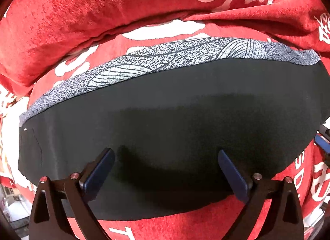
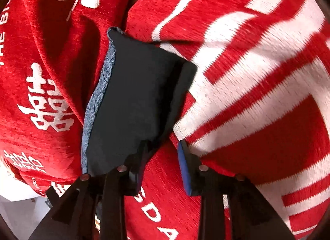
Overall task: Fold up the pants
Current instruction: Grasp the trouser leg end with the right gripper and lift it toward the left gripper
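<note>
From the left wrist view, the left gripper (image 1: 166, 155) points straight down, its 2 blue pads spread wide and released over the folded dark pants with a grey patterned band (image 1: 165, 116), which lie on the red plush cover with white lettering (image 1: 61, 13) ahead

From the right wrist view, the right gripper (image 2: 163, 151) tilts downward, jaws partly apart and grasping nothing; the pants (image 2: 134, 95) lie ahead-left, their near edge at the left finger (image 2: 136, 169), over the cover (image 2: 257, 147)

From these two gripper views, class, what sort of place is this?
Probably a home sofa or bed: a plush red cover with white characters, a padded cushion roll behind, and folded dark pants lying on it.
</note>
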Demonstrator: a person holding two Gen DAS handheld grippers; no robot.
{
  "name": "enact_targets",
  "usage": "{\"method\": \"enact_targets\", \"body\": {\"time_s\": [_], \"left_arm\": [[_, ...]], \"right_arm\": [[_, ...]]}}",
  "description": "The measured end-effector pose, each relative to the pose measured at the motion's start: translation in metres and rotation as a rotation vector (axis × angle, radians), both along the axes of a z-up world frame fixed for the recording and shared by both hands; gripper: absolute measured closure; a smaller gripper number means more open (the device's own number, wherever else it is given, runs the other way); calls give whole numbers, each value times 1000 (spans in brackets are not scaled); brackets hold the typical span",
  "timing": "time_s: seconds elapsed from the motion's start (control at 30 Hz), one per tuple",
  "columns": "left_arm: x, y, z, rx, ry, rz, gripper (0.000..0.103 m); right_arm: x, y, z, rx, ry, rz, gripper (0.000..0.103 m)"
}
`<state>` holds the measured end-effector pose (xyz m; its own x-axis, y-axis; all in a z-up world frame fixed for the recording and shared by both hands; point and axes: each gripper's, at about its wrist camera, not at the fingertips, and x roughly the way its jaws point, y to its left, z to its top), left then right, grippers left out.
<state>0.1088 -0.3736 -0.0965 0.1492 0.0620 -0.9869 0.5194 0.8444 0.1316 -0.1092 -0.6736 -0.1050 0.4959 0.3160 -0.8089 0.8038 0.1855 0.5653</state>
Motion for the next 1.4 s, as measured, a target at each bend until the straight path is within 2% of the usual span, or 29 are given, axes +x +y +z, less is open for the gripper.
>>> {"method": "enact_targets", "body": {"time_s": [0.27, 0.53, 0.63, 0.67, 0.8, 0.87, 0.93, 1.03, 1.07, 1.13, 1.23, 1.3, 1.4], "left_arm": [[1, 5, 0, -11, 9, 2, 2], [4, 5, -2, -7, 11, -1, 1], [7, 0, 7, -7, 30, -5, 1], [8, -5, 14, -36, 28, -6, 1], [14, -48, 35, -123, -38, -47, 1], [19, -71, 33, -114, -81, -50, 1], [27, -85, 21, -80, -114, -9, 1], [27, -98, -8, -20, -59, 24, 1], [27, -97, -13, -24, -59, 27, 0], [23, -99, -12, -30, -102, -4, 0], [18, -109, -10, -3, -146, -114, 0], [21, -109, -8, -13, -132, -142, 0], [27, -94, 3, -65, -72, -107, 0]], "right_arm": [[0, -7, -16, 50, -118, -64, 63], [27, -11, -24, 56, -225, -51, 61], [34, -13, -26, 93, -225, -64, 89], [34, -14, -22, 85, -228, -64, 89], [41, -12, 10, -1, -257, 15, 89], [46, -10, 23, -31, -271, 42, 89], [49, -7, 33, -52, -281, 59, 89], [54, -5, 42, -76, -286, 80, 89], [56, -4, 45, -83, -290, 93, 89], [65, 1, 55, -128, -282, 140, 89], [75, 9, 71, -199, -264, 205, 89], [84, 19, 86, -265, -246, 256, 89], [94, 36, 108, -360, -220, 329, 89]]}}
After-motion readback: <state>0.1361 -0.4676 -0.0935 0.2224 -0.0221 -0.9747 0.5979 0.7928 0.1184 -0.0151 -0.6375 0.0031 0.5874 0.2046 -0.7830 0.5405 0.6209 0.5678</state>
